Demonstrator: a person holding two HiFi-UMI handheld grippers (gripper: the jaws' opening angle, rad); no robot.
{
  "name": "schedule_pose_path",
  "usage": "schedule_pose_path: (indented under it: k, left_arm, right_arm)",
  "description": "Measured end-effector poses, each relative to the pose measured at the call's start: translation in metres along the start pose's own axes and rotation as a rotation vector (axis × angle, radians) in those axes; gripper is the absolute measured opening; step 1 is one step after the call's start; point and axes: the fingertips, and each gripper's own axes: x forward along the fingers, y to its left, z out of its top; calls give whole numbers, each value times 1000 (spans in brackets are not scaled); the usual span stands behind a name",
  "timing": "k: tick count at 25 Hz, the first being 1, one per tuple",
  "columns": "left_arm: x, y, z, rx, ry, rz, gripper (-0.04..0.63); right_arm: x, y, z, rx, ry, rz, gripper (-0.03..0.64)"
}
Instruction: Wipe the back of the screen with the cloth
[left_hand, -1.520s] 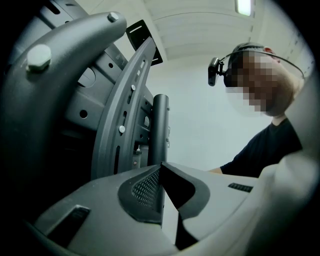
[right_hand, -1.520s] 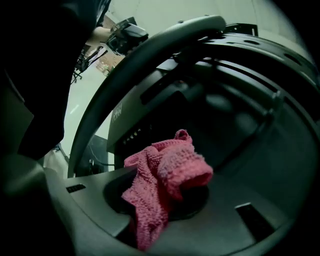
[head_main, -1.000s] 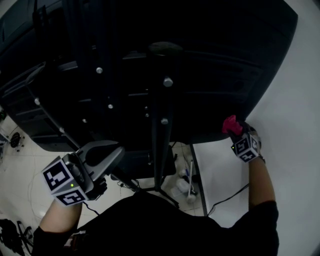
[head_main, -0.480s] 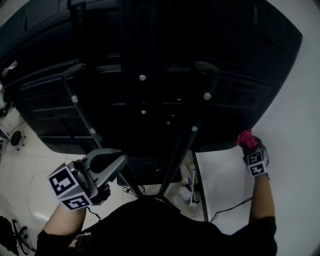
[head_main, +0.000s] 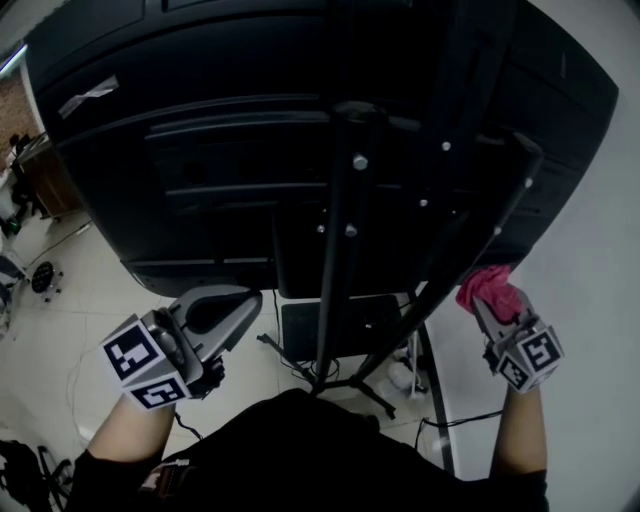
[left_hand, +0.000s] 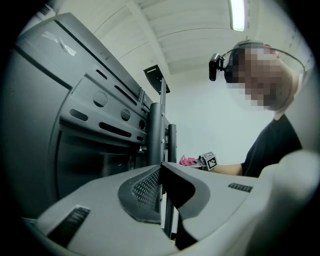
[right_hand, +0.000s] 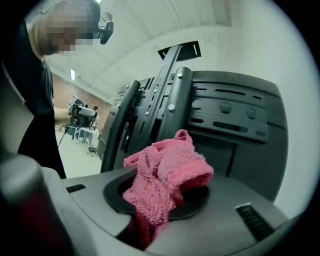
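The screen's black back (head_main: 200, 180) fills the top of the head view, mounted on a black pole stand (head_main: 335, 270). A pink cloth (head_main: 487, 290) is clamped in my right gripper (head_main: 483, 306), just under the screen's lower right corner and beside a slanted stand leg. In the right gripper view the cloth (right_hand: 167, 175) bunches between the jaws, with the grey rear panel (right_hand: 235, 125) close ahead. My left gripper (head_main: 248, 302) hangs below the screen's lower left edge, shut and empty. In the left gripper view its pads (left_hand: 145, 187) meet, the panel (left_hand: 65, 130) to their left.
The stand's legs (head_main: 345, 385) spread over the tiled floor (head_main: 60, 300) beneath the screen. A dark box (head_main: 350, 325) sits behind the pole. A white wall (head_main: 600, 300) runs along the right. Furniture (head_main: 35, 170) stands at the far left.
My right gripper with the cloth has come down from the screen's lower right edge to just below it. The head view has swung, so the stand shows further right. The left gripper has hardly moved.
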Motion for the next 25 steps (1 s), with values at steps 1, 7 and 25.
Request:
schedule_pose_path:
  k: [1, 7, 25]
  left_arm:
    - [-7, 4, -1, 7, 3, 15, -3]
    - [2, 7, 3, 45, -6, 96, -3]
    - [-195, 99, 103, 231, -161, 287, -3]
  right_arm:
    - [6, 15, 9, 49, -20, 38, 110]
    - [37, 83, 58, 178, -85, 249, 110]
    - [180, 311, 241, -57, -274, 550, 110]
